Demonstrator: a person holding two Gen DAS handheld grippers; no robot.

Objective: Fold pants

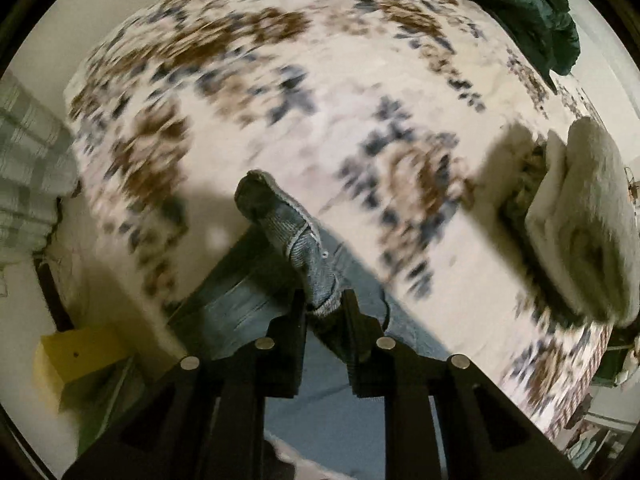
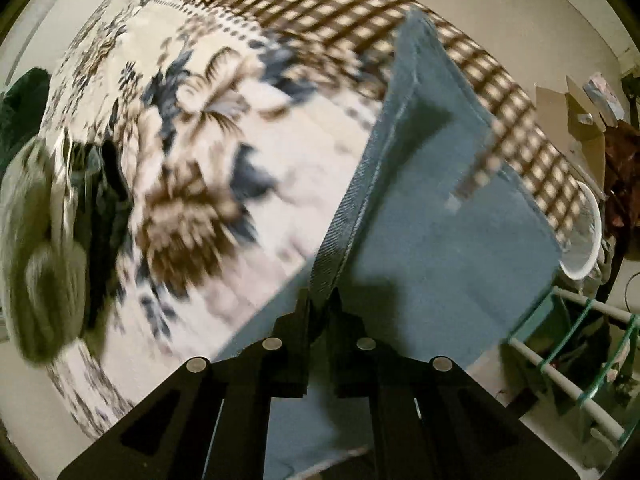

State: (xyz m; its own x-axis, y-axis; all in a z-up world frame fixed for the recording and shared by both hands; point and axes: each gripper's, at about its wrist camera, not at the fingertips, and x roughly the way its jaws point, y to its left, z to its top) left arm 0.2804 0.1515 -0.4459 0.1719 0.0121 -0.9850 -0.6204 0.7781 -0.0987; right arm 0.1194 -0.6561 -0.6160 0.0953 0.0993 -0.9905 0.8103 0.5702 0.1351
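The pants are blue denim jeans. In the left wrist view my left gripper [image 1: 324,304] is shut on a bunched fold of the jeans [image 1: 288,224], which rises past the fingertips above the flowered bedspread [image 1: 320,120]. In the right wrist view my right gripper [image 2: 323,300] is shut on a seamed edge of the jeans [image 2: 440,220]; a flat denim panel spreads to the right toward the bed's edge. Both views are blurred by motion.
A folded cream towel [image 1: 588,216] lies at the bed's right side, and it also shows in the right wrist view [image 2: 36,248]. A dark green garment [image 1: 528,8] lies at the far corner. A white bucket [image 2: 584,232], a rack [image 2: 580,344] and a yellow box [image 1: 76,356] stand off the bed.
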